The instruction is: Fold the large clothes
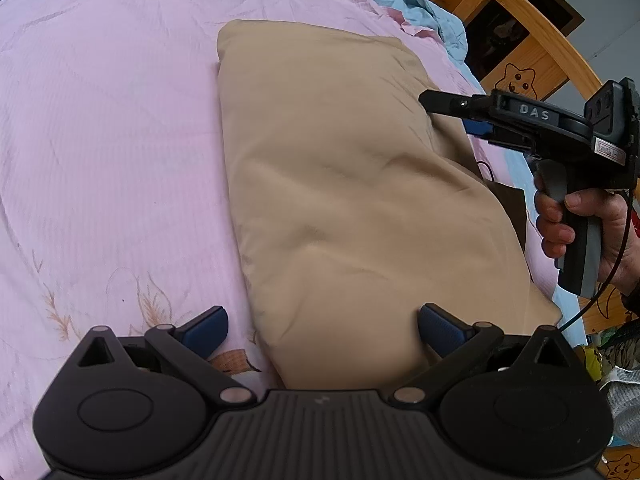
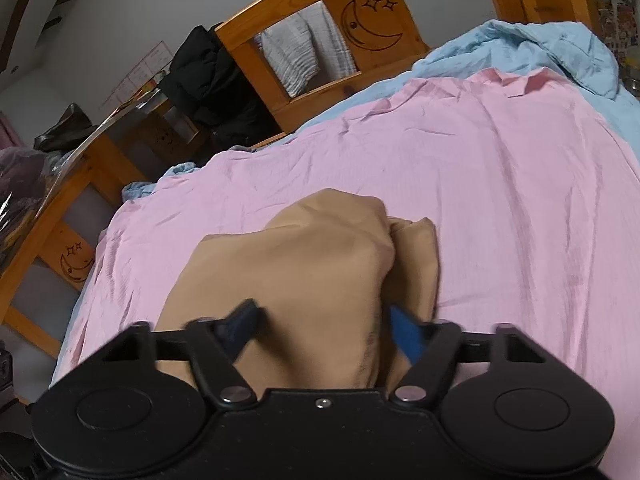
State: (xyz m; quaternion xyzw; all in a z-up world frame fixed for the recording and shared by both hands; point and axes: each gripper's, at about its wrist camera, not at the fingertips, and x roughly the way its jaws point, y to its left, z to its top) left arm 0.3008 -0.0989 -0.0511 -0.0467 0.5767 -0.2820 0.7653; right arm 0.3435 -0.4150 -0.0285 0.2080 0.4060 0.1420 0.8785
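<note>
A tan garment [image 1: 344,184] lies folded in a long rectangle on the pink sheet [image 1: 112,128] of a bed. My left gripper [image 1: 322,330] is open, its blue pads spread either side of the garment's near end. My right gripper [image 1: 448,110] reaches in from the right at the garment's right edge. In the right wrist view the right gripper [image 2: 324,330] stands open with a raised bunch of the tan garment [image 2: 312,280] between its blue pads; the pads are motion-blurred.
A blue blanket [image 2: 520,52] lies under the pink sheet [image 2: 500,184] at the far side. A wooden bed frame [image 2: 372,20] with carved moon and stars surrounds the bed. Dark clothes [image 2: 216,84] hang over the frame. A black cable [image 1: 592,300] trails from the right gripper's handle.
</note>
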